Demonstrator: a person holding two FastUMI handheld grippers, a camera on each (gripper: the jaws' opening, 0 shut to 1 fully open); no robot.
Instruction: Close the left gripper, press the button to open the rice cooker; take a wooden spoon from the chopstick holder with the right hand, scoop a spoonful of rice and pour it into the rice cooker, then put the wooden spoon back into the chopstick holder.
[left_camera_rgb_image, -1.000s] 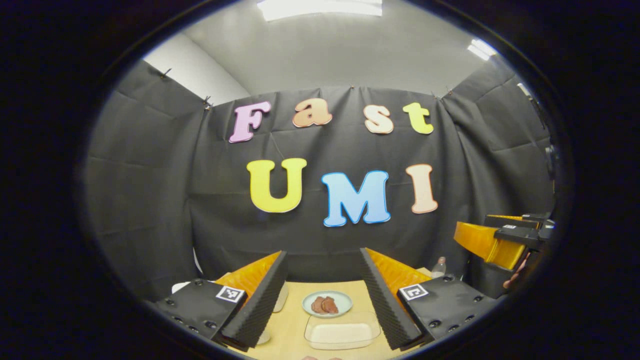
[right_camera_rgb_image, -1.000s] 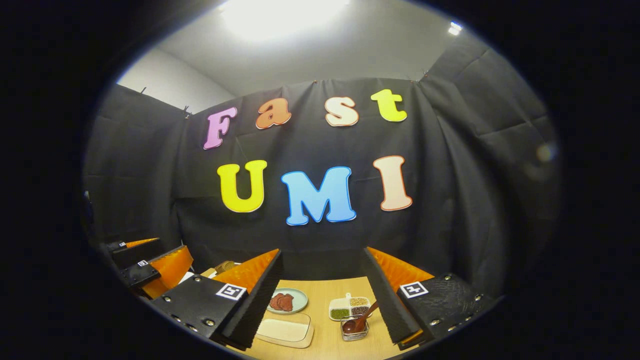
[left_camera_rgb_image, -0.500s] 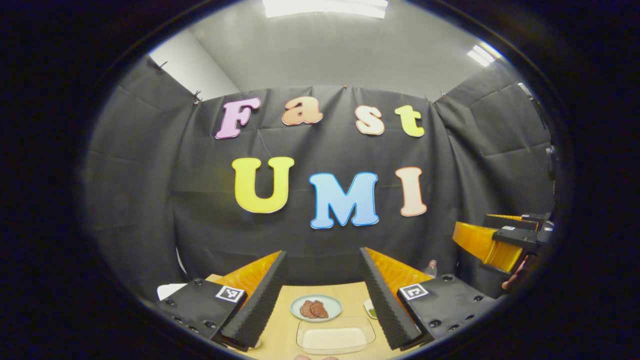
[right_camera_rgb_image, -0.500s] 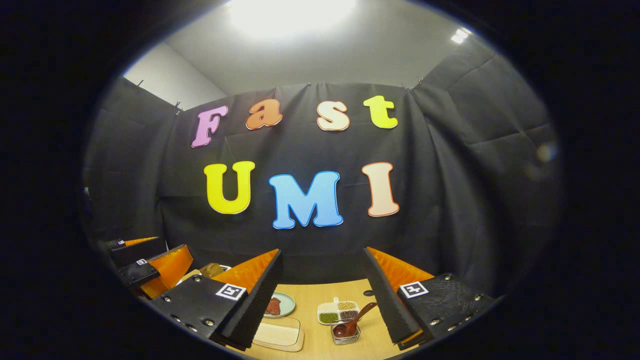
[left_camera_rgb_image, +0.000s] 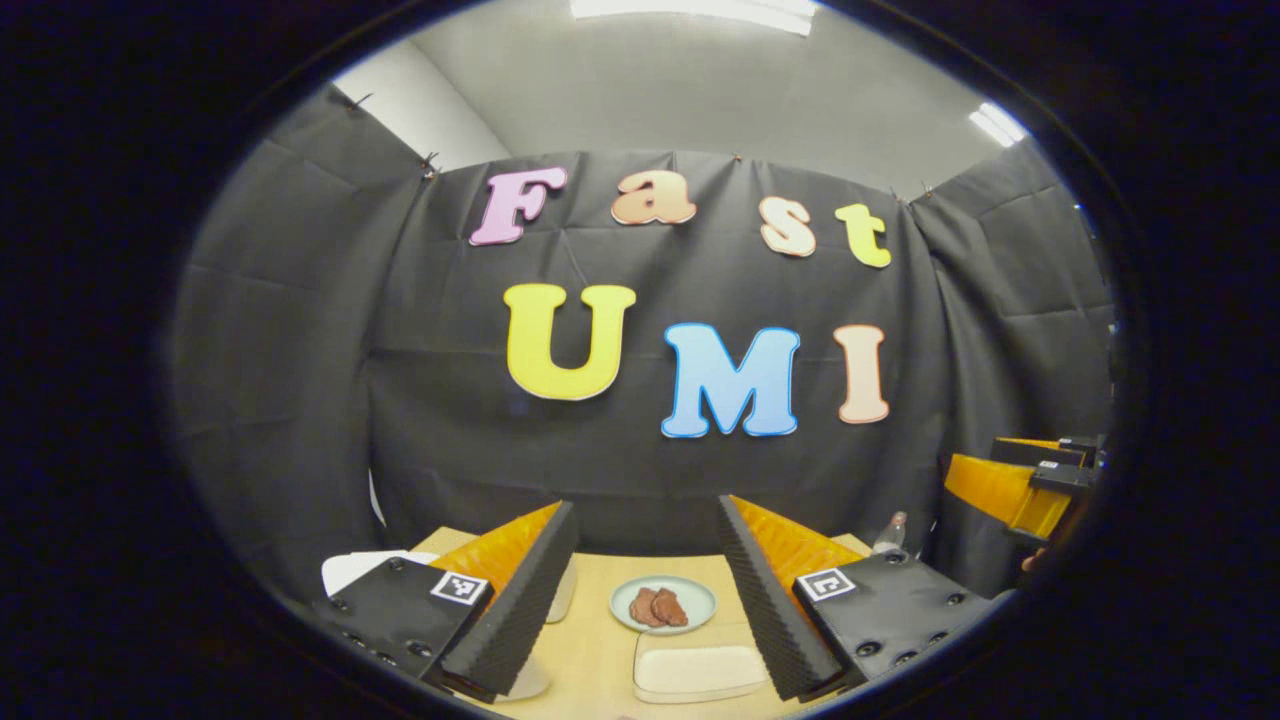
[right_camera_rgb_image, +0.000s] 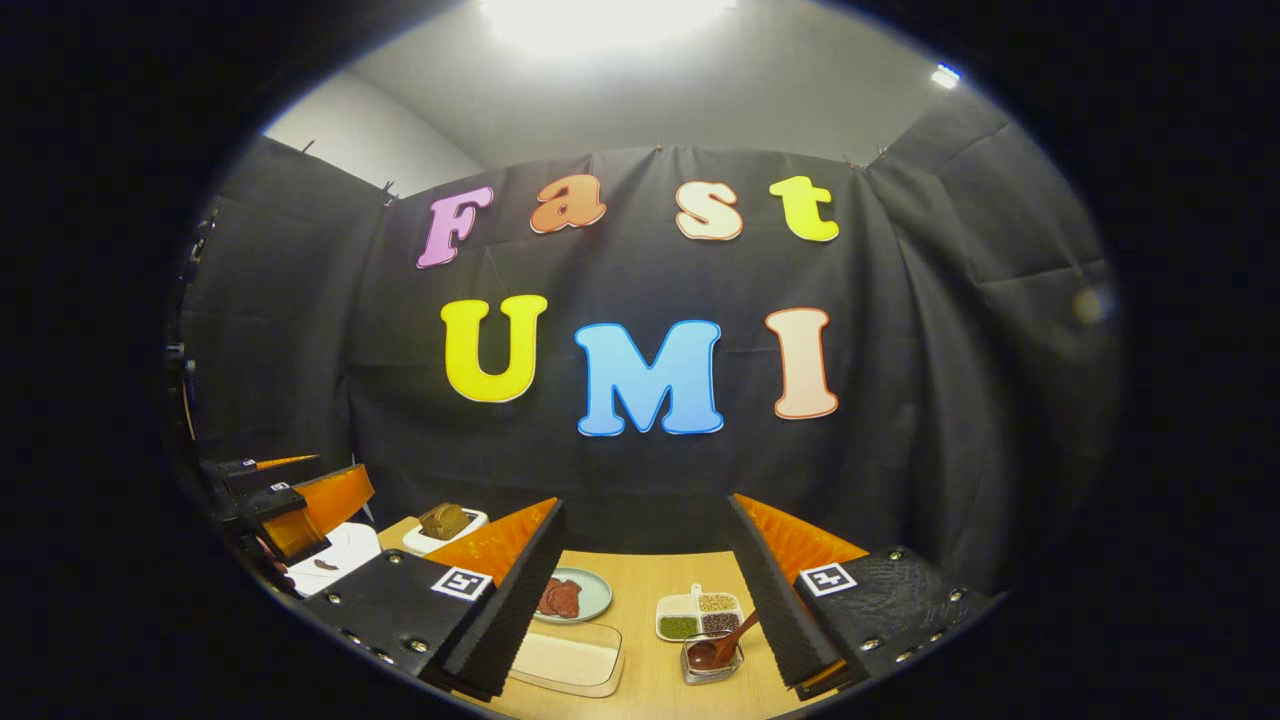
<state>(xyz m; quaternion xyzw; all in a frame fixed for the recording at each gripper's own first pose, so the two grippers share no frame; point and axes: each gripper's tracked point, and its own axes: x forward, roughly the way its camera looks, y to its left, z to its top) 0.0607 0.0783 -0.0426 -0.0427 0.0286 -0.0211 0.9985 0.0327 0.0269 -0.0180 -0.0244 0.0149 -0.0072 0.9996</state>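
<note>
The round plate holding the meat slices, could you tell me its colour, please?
Pale green plate, clearest in left gripper view.

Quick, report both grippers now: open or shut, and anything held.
Left gripper: open, holding nothing, above the table.
Right gripper: open, holding nothing; the wooden spoon sits untouched in its small clear holder.

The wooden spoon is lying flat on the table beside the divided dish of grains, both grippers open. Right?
Not quite. In the right gripper view the wooden spoon stands tilted in a small clear holder beside the divided dish. Left gripper and right gripper are open.
</note>
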